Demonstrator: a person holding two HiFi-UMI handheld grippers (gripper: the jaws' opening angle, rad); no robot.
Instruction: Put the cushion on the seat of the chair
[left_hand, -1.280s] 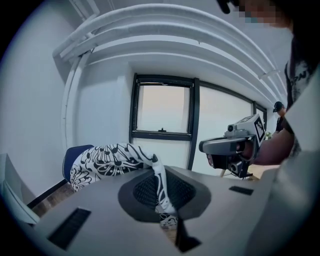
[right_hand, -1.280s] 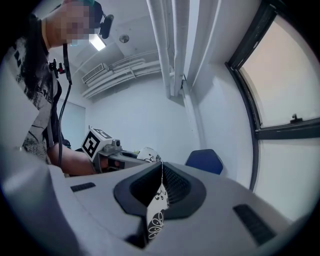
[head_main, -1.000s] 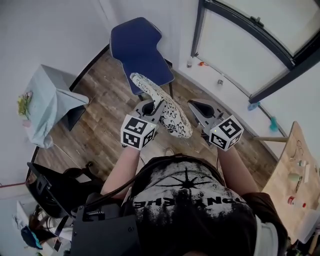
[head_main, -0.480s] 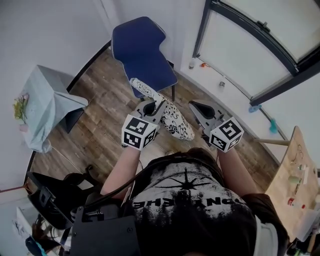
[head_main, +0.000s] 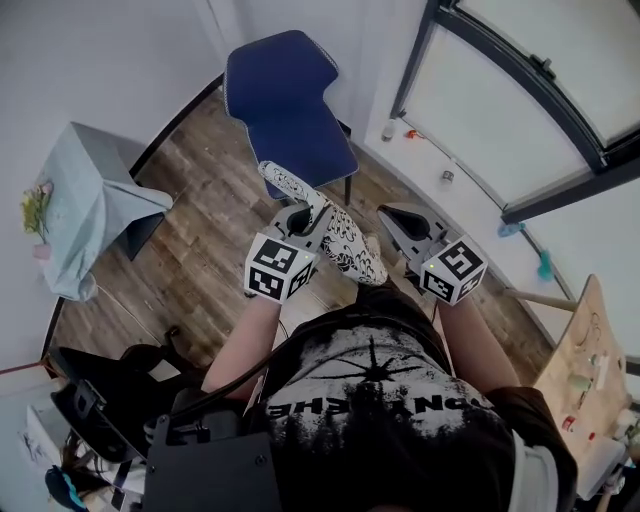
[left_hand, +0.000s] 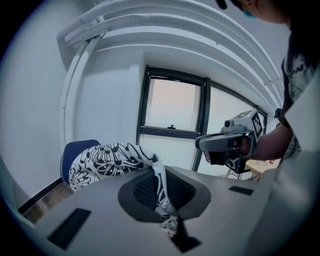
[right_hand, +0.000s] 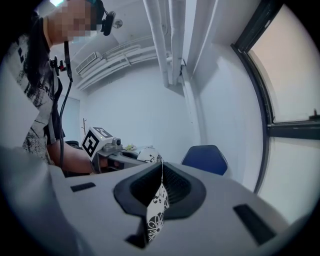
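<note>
The left gripper (head_main: 300, 218) was clamped shut on a fold of the black-and-white patterned cushion (head_main: 338, 242), and the right gripper (head_main: 398, 222) was pinched tight on a thin corner of the same cushion. The cushion hung in the air between them, in front of the person and above the wooden floor (head_main: 200, 245). Its far end was near the front edge of the blue chair (head_main: 290, 105), not resting on the seat.

Patterned cushion (head_main: 345, 240) aloft, before blue chair (head_main: 300, 130)
</note>
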